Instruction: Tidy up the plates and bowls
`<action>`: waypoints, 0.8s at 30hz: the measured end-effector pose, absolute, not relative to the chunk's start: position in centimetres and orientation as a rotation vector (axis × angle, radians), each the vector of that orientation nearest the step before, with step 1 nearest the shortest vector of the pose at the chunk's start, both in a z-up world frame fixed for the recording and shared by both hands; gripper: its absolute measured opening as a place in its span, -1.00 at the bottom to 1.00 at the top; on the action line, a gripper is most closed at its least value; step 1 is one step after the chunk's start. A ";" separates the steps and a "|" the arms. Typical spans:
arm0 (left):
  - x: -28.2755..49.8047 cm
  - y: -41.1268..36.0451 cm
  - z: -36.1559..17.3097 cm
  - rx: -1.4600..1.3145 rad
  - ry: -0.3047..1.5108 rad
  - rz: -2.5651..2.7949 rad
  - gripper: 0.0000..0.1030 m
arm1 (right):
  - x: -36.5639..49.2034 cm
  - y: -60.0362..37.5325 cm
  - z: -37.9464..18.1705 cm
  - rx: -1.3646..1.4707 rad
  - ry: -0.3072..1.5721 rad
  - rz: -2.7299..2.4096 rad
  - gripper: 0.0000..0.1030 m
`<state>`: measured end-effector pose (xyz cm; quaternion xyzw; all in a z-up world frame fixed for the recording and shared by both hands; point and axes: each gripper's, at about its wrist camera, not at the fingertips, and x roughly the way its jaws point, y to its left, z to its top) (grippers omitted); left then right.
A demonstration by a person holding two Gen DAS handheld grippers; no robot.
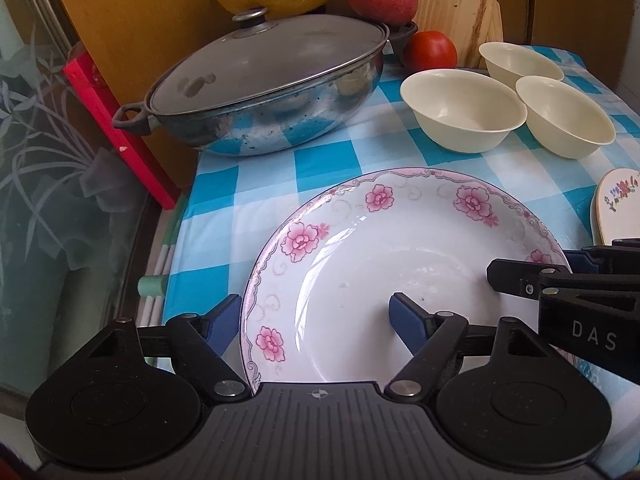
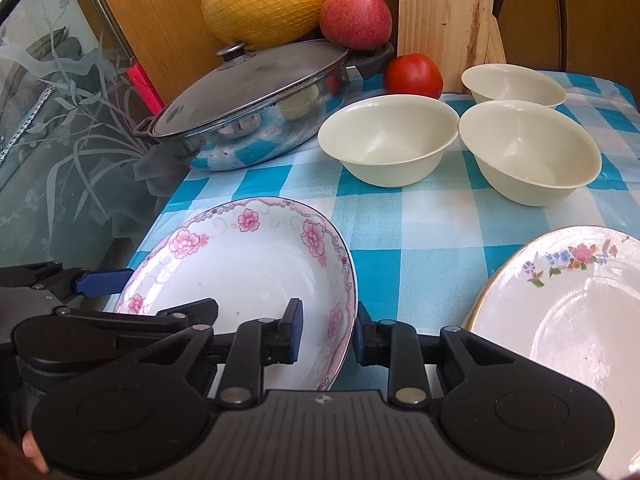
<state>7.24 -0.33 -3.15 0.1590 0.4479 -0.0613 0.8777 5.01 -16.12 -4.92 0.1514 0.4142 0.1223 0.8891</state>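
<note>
I read this as home kitchen: blue-white checked tablecloth point(image 2: 420, 216), lidded steel wok point(image 2: 256, 120) upper left, red apple point(image 2: 355, 18), red tomato point(image 2: 413, 76), wooden cutting board point(image 2: 446, 20) upper right.

Lidded pan point(image 1: 264, 88), pomelo point(image 2: 266, 0), apple point(image 2: 355, 18), tomato point(image 2: 413, 76), chopping bd point(image 2: 446, 24).

"DAS" on the right hand-held gripper point(image 1: 520, 280)

Open checked cloth point(image 2: 416, 236) between pink-flowered plate point(image 2: 248, 264) and three cream bowls point(image 2: 388, 140), lidded pan point(image 2: 256, 108) crowding the left
</note>
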 end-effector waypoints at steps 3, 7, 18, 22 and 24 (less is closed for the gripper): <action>7.1 -0.2 -3.0 0.316 0.943 -0.131 0.61 | 4.8 -16.2 -4.8 0.314 0.853 0.250 -0.52; 6.9 -0.2 -2.9 0.307 0.947 -0.140 0.57 | 4.6 -16.5 -4.5 0.325 0.844 0.238 -0.52; 6.5 -0.3 -2.6 0.284 0.952 -0.148 0.46 | 4.0 -17.1 -4.1 0.336 0.830 0.224 -0.52; 6.3 -0.5 -2.5 0.290 0.946 -0.153 0.46 | 3.8 -17.3 -4.1 0.337 0.829 0.217 -0.52; 6.3 -0.6 -2.5 0.294 0.944 -0.155 0.46 | 3.7 -17.4 -4.2 0.337 0.833 0.213 -0.52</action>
